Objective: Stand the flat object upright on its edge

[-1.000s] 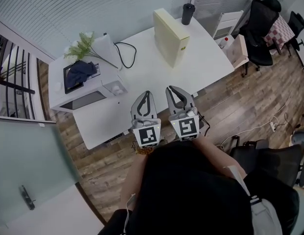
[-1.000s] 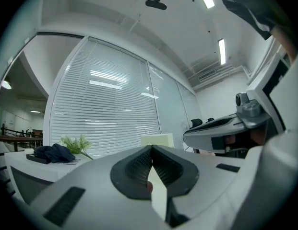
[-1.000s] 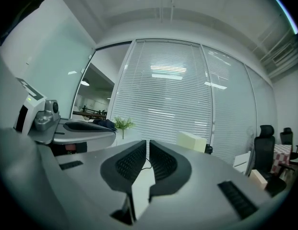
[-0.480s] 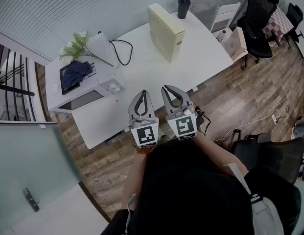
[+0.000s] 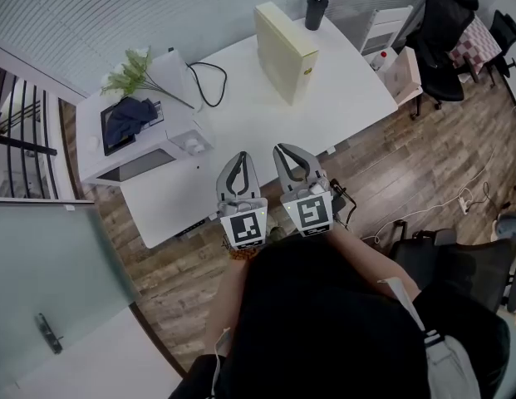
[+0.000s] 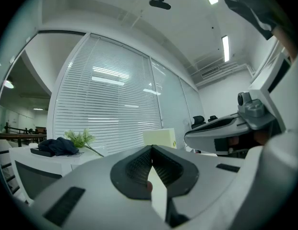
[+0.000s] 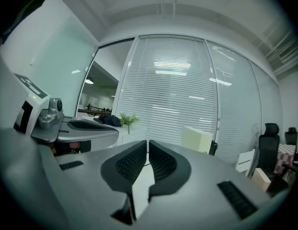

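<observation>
Two handheld grippers hover side by side over the near edge of one white table (image 5: 241, 131), the left gripper (image 5: 242, 156) with jaws pressed together and the right gripper (image 5: 283, 149) likewise closed on nothing. The single cream flat box (image 5: 284, 52) stands upright at the table's far end, near one black tumbler (image 5: 316, 12); one microwave (image 5: 141, 144) sits at left.

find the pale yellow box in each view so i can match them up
Head view: the pale yellow box stands upright at top centre, on the far end of the white table.
Left gripper view: near centre, in front of the blinds.
Right gripper view: right of centre.
Shared landmark: the green plant, left of the box in all three.
</observation>
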{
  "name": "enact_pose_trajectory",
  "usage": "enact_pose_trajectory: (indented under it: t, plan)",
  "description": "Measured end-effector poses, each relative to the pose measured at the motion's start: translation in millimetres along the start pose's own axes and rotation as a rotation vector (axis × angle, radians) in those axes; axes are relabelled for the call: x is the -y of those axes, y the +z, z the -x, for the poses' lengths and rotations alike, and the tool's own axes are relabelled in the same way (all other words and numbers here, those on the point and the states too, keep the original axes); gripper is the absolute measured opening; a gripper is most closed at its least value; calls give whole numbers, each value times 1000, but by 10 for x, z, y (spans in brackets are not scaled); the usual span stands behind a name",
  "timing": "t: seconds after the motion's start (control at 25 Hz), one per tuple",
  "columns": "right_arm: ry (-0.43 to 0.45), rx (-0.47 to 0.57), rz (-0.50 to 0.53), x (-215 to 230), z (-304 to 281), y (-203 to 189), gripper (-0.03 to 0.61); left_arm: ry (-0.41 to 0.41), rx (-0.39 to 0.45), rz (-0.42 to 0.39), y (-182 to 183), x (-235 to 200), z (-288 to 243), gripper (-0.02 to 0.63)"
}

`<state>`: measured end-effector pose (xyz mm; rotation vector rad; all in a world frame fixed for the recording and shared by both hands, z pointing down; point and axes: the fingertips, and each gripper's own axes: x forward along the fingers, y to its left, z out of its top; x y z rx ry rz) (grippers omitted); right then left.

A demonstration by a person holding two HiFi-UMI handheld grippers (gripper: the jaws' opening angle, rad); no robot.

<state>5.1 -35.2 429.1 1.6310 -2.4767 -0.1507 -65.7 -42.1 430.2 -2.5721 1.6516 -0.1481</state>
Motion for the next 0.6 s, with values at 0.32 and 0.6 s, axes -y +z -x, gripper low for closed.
enact_pose_trajectory:
  t: [0.32,0.6]
  plan:
    - [16,-20,9,-10,-77,-38,14,17,-18,15,-67,-54,-20,6]
    - [28,-31,14,2,-168,-69,14,22,-32,21,-115,-104,-90,7]
